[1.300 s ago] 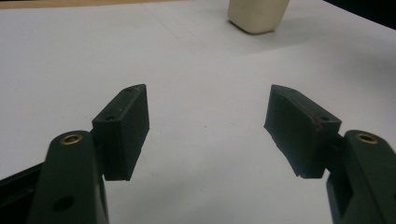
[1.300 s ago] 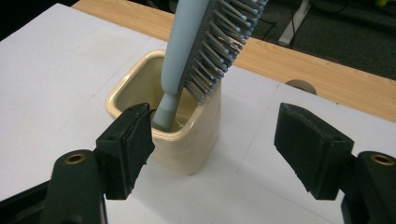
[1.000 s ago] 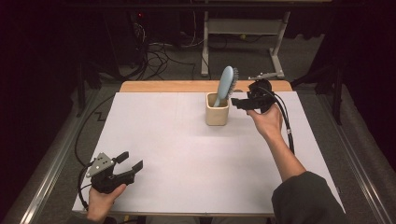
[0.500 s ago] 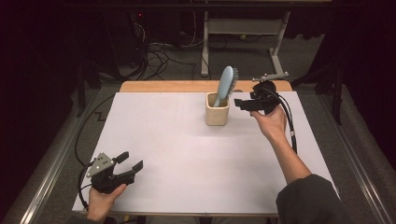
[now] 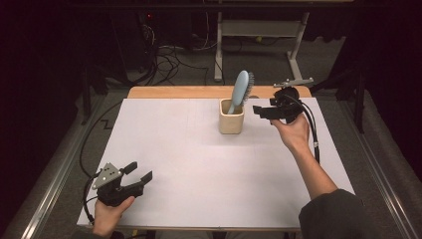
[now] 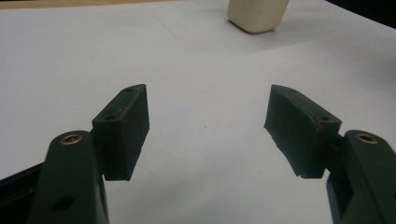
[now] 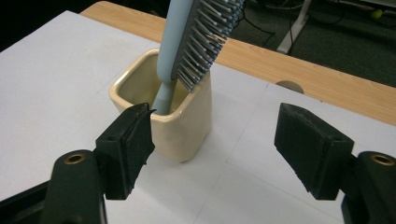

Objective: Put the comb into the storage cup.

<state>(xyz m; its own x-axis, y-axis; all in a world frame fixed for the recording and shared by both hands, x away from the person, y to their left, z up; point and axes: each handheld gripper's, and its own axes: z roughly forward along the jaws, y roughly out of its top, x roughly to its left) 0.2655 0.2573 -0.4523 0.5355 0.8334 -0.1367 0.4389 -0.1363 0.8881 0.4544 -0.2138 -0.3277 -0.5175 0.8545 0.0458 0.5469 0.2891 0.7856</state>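
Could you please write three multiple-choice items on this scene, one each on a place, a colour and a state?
1. Where does the hairbrush stand?
A. Flat on the white table
B. Handle down in the cream cup
C. Between the left gripper's pads

2. What colour is the hairbrush's handle?
A. Light blue
B. Red
C. Black

3. How is the right gripper?
A. Shut on the cup
B. Shut on the hairbrush
C. Open, holding nothing

Answers:
1 B: the handle goes into the cup and the bristled head leans out above the rim.
2 A: the right gripper view shows a pale blue handle and back.
3 C: its pads stand apart beside the cup, with the table visible between them.
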